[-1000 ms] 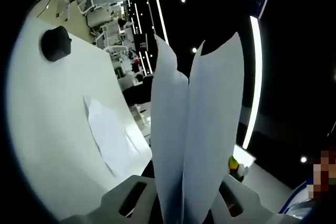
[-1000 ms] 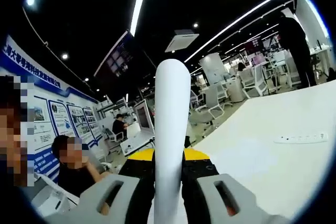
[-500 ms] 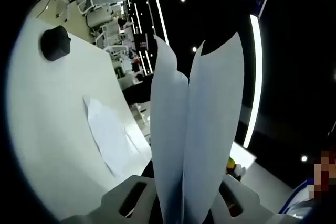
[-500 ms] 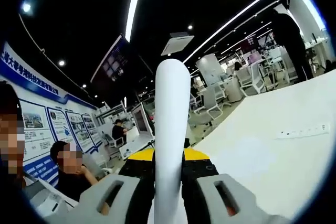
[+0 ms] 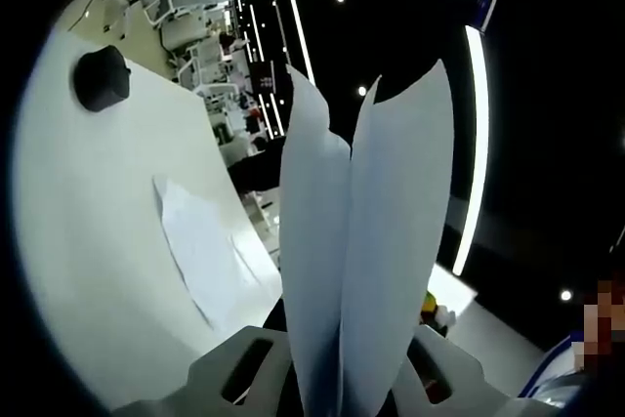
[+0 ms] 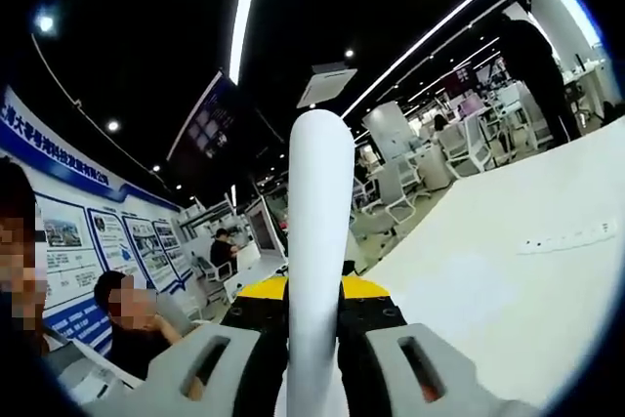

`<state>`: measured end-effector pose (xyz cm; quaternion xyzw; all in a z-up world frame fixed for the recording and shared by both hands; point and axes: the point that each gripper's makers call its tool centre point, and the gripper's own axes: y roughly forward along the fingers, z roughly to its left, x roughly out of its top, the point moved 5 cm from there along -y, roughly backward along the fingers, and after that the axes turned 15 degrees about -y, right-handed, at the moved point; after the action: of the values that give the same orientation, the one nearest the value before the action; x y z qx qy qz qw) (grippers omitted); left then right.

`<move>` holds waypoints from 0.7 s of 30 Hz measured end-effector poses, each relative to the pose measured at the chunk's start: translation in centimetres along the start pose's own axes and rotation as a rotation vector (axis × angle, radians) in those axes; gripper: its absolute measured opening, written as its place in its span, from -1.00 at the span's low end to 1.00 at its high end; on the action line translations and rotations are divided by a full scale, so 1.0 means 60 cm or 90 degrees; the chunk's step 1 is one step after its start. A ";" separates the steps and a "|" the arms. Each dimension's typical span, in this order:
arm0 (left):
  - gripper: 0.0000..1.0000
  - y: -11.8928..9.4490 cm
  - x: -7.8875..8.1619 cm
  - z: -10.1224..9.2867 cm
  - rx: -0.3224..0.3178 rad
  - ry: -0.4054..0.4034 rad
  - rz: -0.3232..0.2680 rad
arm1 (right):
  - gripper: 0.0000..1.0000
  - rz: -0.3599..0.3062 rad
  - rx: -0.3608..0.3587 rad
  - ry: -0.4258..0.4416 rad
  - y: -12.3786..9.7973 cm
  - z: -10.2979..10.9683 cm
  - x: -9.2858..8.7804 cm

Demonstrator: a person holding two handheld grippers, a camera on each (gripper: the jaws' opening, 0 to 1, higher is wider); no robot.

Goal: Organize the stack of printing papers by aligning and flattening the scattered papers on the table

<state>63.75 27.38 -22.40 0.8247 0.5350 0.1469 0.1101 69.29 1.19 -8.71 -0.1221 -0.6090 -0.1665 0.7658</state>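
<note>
Behind gripped papers (image 5: pixel 366 261) — claw tips, probably.

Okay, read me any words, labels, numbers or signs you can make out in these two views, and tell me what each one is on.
Nothing can be read in full.
Blue banner on the wall, right gripper view: white characters, too blurred to read.
Wall posters below it: pictures and small print, too small to read.
Hanging dark screen: content not legible.
Held paper, sheet on the table, black round object, power strip: no text visible.
</note>
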 end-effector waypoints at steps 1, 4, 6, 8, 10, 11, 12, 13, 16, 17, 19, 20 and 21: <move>-0.88 -0.001 0.001 0.000 0.000 0.000 -0.001 | -0.74 0.000 0.000 -0.001 0.002 0.001 -0.001; -0.88 -0.003 0.004 0.001 0.001 0.000 -0.003 | -0.74 0.000 0.000 -0.001 0.005 0.003 -0.005; -0.88 -0.003 0.004 0.001 0.001 0.000 -0.003 | -0.74 -0.002 0.000 0.002 0.006 0.004 -0.007; -0.88 -0.004 0.003 0.001 0.000 -0.001 -0.004 | -0.74 -0.003 0.001 0.006 0.008 0.003 -0.008; -0.88 -0.004 0.004 0.001 0.001 0.000 -0.004 | -0.74 -0.006 0.001 0.011 0.010 0.001 -0.008; -0.88 -0.004 0.004 0.001 0.001 0.000 -0.004 | -0.74 -0.007 0.000 0.012 0.010 0.002 -0.009; -0.88 -0.004 0.004 0.001 0.000 0.000 -0.004 | -0.74 -0.008 0.001 0.012 0.011 0.002 -0.009; -0.88 -0.004 0.004 0.001 0.001 0.000 -0.004 | -0.74 -0.008 0.002 0.014 0.012 0.001 -0.009; -0.88 -0.004 0.003 0.001 0.000 -0.001 -0.004 | -0.74 -0.008 0.002 0.015 0.013 0.000 -0.010; -0.88 -0.004 0.003 0.001 0.000 -0.001 -0.005 | -0.74 -0.008 0.001 0.015 0.013 0.000 -0.010; -0.88 -0.004 0.003 0.000 0.000 0.000 -0.005 | -0.74 -0.010 0.001 0.019 0.012 0.000 -0.012; -0.88 -0.003 0.002 0.000 -0.001 0.000 -0.006 | -0.74 -0.013 -0.001 0.020 0.011 0.000 -0.013; -0.88 -0.003 0.002 0.000 -0.001 0.000 -0.006 | -0.74 -0.016 -0.003 0.022 0.011 0.000 -0.014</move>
<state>63.64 27.54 -22.43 0.8220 0.5389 0.1466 0.1116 69.38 1.86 -9.51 -0.1135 -0.5969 -0.1797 0.7737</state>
